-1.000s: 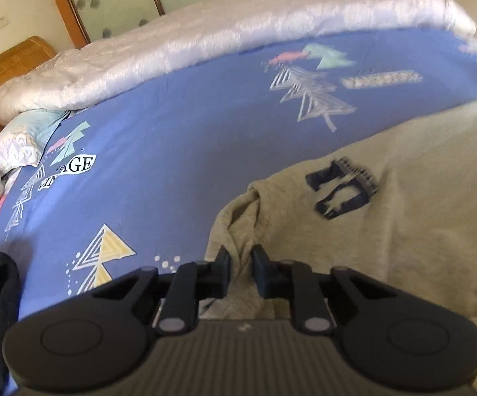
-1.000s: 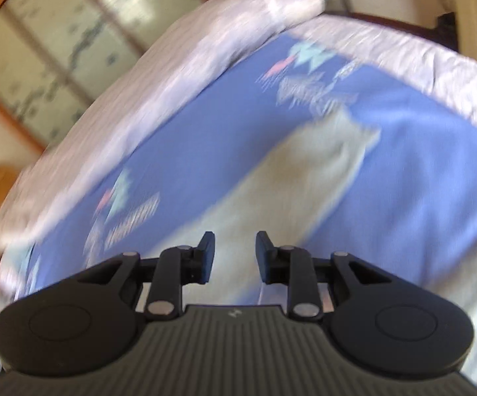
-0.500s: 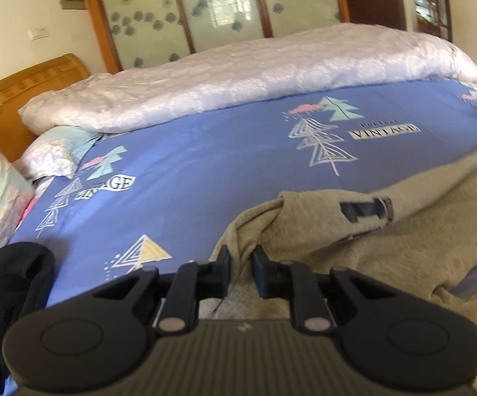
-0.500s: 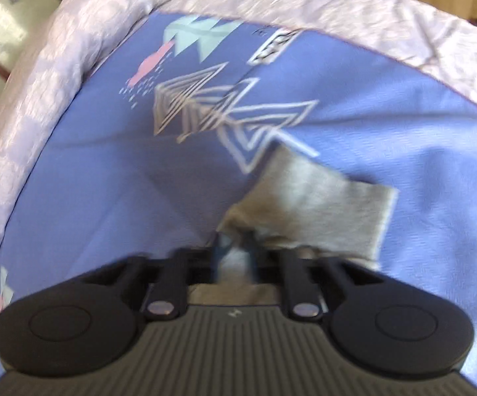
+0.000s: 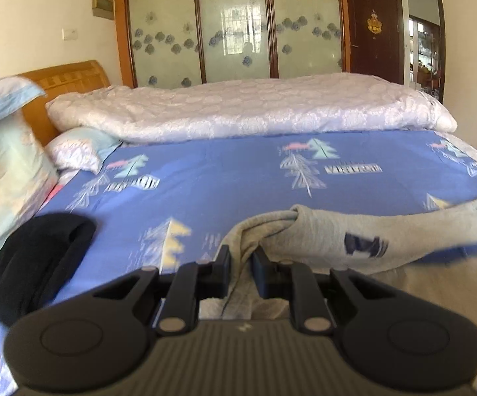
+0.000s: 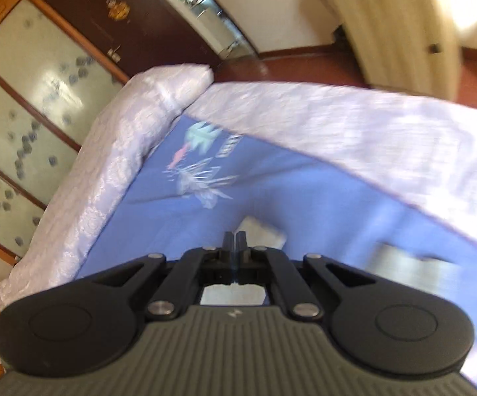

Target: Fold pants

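The grey pants (image 5: 337,231), with a dark blue print on them, hang lifted over the blue patterned bedsheet (image 5: 221,178). My left gripper (image 5: 241,257) is shut on a bunched fold of them, and the fabric runs off to the right. In the right wrist view my right gripper (image 6: 234,241) is shut, its fingers pressed together. The pants' grey cuff (image 6: 264,232) sticks out just past the fingertips, above the bedsheet (image 6: 271,181). A blurred grey patch (image 6: 403,257) lies to the right.
A black garment (image 5: 30,257) lies at the sheet's left edge by a floral pillow (image 5: 4,165). A rolled white quilt (image 5: 255,109) runs along the far side before the glass wardrobe doors (image 5: 231,26). A wooden headboard (image 5: 70,76) stands at the left. The quilt (image 6: 370,125) also borders the foot.
My left gripper rose with the pants fold, lifting the fabric off the sheet. My right gripper went from open to shut at the leg's cuff, then swung up and away with it.
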### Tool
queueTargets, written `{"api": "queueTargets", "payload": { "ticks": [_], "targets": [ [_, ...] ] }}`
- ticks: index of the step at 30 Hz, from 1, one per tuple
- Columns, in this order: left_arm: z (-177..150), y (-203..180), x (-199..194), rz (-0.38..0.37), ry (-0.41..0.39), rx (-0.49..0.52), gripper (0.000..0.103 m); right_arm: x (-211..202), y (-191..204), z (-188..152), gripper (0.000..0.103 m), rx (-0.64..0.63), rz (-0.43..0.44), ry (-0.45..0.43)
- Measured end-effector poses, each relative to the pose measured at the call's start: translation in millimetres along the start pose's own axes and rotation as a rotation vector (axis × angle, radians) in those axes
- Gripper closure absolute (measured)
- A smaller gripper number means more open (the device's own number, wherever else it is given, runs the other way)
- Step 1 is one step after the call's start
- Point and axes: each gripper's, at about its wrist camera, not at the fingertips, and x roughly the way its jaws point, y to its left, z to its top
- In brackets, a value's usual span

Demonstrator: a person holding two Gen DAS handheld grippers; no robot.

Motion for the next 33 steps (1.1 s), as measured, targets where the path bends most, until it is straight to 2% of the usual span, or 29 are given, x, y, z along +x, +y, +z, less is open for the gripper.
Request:
{"api": "queueTargets", "payload": {
  "ticks": [3, 4, 6, 8, 10, 12, 14, 19, 20, 22, 23, 24, 25, 28, 33],
  "targets": [
    [-33.6, -4.0, -18.3, -0.043, 0.059, 0.022, 0.088, -36.4, -42.1, -28.6, 0.097, -0.04, -0.052, -0.013],
    [-42.1, -6.8, -18.1, -0.041, 0.088, 0.028, 0.088, -37.6, -51.2, -38.5, 0.096, -0.037, -0.061, 0.007],
    [-53.6, -12.2, -14.9, -0.032, 0.132, 0.025, 0.088, -27.8, -59.5, -54.6, 0.096, 0.011, -0.019, 0.088],
    [-55.9, -15.5, -14.5, -0.018, 0.133, 0.012, 0.088, -7.8, -53.2, -68.1, 0.093, 0.045, 0.053, 0.143],
    [-49.9, -15.5, -15.6, -0.004, 0.124, -0.015, 0.088, 12.2, -34.0, -75.1, 0.085, 0.004, 0.089, 0.14],
    [-40.5, -13.4, -14.6, 0.005, 0.126, -0.047, 0.088, 35.2, -15.6, -78.6, 0.066, -0.028, 0.108, 0.122],
    [-34.5, -12.8, -12.5, 0.021, 0.135, -0.059, 0.088, 61.7, -0.5, -78.1, 0.064, -0.065, 0.109, 0.107],
    [-27.4, -20.4, -7.7, 0.066, 0.171, -0.048, 0.088, 117.9, -8.6, -70.5, 0.064, -0.09, 0.021, 0.101],
    [-26.1, -21.8, -6.2, 0.074, 0.18, -0.047, 0.088, 122.7, -18.6, -67.6, 0.063, -0.067, 0.021, 0.117],
    [-24.4, -24.0, -4.9, 0.087, 0.193, -0.049, 0.088, 129.6, -31.9, -66.6, 0.064, -0.01, 0.08, 0.11],
    [-23.2, -24.0, -3.8, 0.09, 0.197, -0.052, 0.088, 128.1, -33.5, -67.4, 0.068, 0.002, 0.109, 0.119],
    [-22.6, -25.3, -3.7, 0.094, 0.199, -0.055, 0.088, 130.9, -31.6, -67.3, 0.092, 0.007, 0.13, 0.138],
    [-21.8, -25.6, -3.3, 0.097, 0.199, -0.056, 0.088, 134.4, -28.4, -67.3, 0.097, 0.004, 0.137, 0.157],
    [-19.3, -23.9, -3.5, 0.096, 0.196, -0.06, 0.088, 120.8, -17.5, -62.7, 0.098, -0.025, 0.125, 0.133],
    [-18.6, -21.7, -19.2, 0.058, 0.153, -0.063, 0.088, 65.5, -8.1, -33.7, 0.098, -0.053, 0.179, 0.034]
  ]
}}
